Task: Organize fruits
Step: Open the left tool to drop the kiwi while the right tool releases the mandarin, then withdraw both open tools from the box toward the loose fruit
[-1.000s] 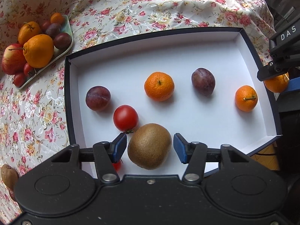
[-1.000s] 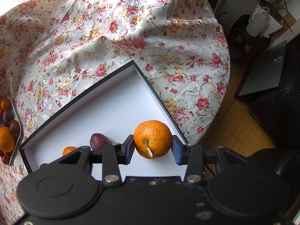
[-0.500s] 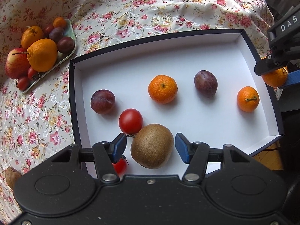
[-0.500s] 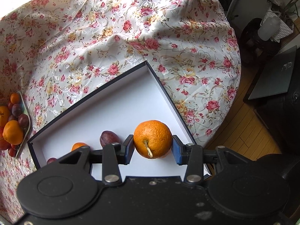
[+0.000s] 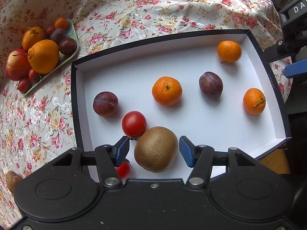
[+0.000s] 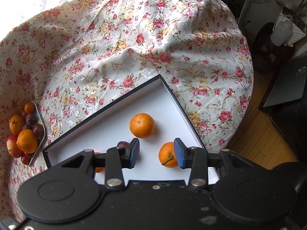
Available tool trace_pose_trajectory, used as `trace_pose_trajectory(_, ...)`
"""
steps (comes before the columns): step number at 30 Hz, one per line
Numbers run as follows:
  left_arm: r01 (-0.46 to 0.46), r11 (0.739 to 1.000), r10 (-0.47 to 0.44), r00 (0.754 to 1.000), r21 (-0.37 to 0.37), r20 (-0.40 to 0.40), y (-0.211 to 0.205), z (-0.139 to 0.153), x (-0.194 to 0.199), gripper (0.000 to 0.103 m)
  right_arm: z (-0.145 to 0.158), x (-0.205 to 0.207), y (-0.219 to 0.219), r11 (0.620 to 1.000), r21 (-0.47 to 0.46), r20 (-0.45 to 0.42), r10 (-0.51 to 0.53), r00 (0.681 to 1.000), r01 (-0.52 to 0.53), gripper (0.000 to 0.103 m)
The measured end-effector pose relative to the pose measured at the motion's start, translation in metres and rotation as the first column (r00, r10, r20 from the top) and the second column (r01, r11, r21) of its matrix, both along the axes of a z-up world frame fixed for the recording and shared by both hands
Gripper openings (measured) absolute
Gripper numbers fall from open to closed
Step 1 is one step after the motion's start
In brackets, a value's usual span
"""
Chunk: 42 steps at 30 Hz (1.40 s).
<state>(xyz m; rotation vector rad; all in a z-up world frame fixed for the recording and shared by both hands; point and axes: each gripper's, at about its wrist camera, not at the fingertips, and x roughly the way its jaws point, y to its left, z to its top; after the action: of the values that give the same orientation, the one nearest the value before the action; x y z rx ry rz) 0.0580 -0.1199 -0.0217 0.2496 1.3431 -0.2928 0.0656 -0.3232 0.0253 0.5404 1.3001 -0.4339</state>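
1. Brown and fuzzy, an oval kiwi lies on the white floor of the shallow dark-rimmed cardboard box, between the blue pads of the left hand-held gripper; the pads stand apart from its skin on both sides, so the jaws are open and grip nothing.
2. A round red tomato touches the kiwi's upper left side, and a second small red tomato peeks out under the left finger.
3. Further into the box lie two dark purple plums and three orange mandarins, all apart from each other.
4. To the left on the bench, covered by a flowered cloth, a pale green tray holds a red apple, oranges, plums and small tomatoes; a brown fruit lies alone at the lower left edge.
5. In the right wrist view, the right hand-held gripper hangs over the box's corner with its jaws closing and nothing clamped between them.
6. One stemmed orange mandarin rests on the box floor just behind the right pad, partly hidden by it; another lies beyond the fingertips, clear of both.
7. A plum shows behind the left finger, and the tray of fruit sits far left on the cloth.
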Motion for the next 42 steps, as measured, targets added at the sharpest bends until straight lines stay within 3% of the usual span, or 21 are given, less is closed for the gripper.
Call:
trace_pose_trajectory(11, -0.018, 1.000, 0.018, 1.000, 0.002, -0.005, 0.003, 0.001, 0.001, 0.062, -0.011, 0.003, 0.006, 0.999, -0.029, -0.085, 0.024, 0.996, -0.026, 0.042)
trace_pose_trajectory(20, -0.027, 1.000, 0.027, 0.999, -0.006, -0.020, 0.007, 0.003, 0.001, 0.063, -0.029, 0.003, 0.006, 1.000, 0.026, -0.179, 0.005, 0.984, -0.001, 0.042)
trace_pose_trajectory(42, -0.063, 0.998, 0.062, 0.997, -0.029, -0.040, 0.020, 0.007, 0.005, 0.066, -0.039, 0.011, 0.024, 0.994, 0.107, -0.240, -0.003, 0.971, 0.029, 0.042)
